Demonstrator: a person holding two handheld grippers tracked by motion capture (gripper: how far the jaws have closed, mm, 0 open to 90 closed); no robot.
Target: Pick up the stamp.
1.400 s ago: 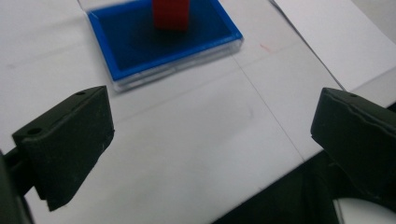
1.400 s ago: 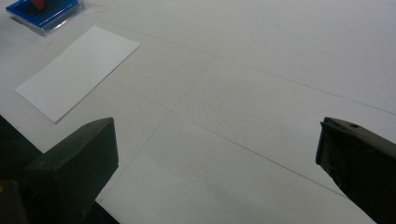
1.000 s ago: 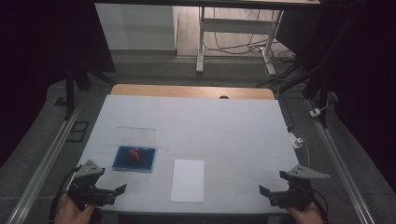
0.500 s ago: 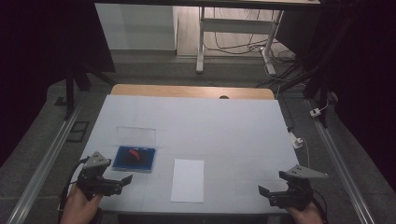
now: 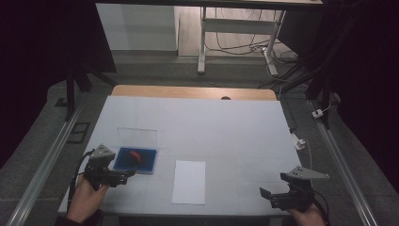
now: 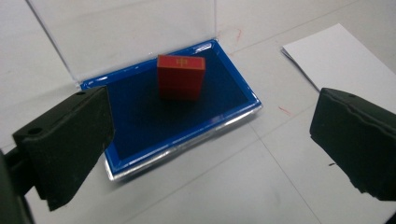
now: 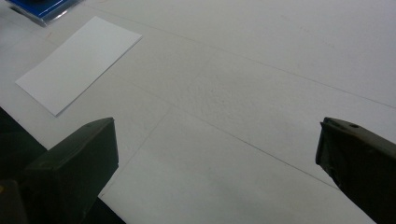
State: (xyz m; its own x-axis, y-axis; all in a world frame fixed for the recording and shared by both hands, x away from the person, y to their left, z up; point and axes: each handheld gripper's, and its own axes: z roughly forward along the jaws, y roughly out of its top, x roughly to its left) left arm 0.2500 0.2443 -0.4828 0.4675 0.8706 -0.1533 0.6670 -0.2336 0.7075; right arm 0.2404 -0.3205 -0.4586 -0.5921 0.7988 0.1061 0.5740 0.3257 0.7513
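On the blue pad of the open ink-pad case (image 6: 140, 135) stands the red stamp block (image 6: 180, 77), upright, its long axis vertical and its marked top face turned up toward the left gripper's camera. The clear lid (image 6: 126, 32) is tipped back behind the case. The left gripper (image 5: 123, 175) hovers just short of the case, jaws spread wide and holding nothing, lined up on the block: this looks like the approach before a grasp. Next it likely needs to advance and close across the block's sides. Right of the case lies a white paper sheet (image 5: 189, 181). Well beyond that, the right gripper (image 5: 270, 196) waits, jaws apart and unloaded.
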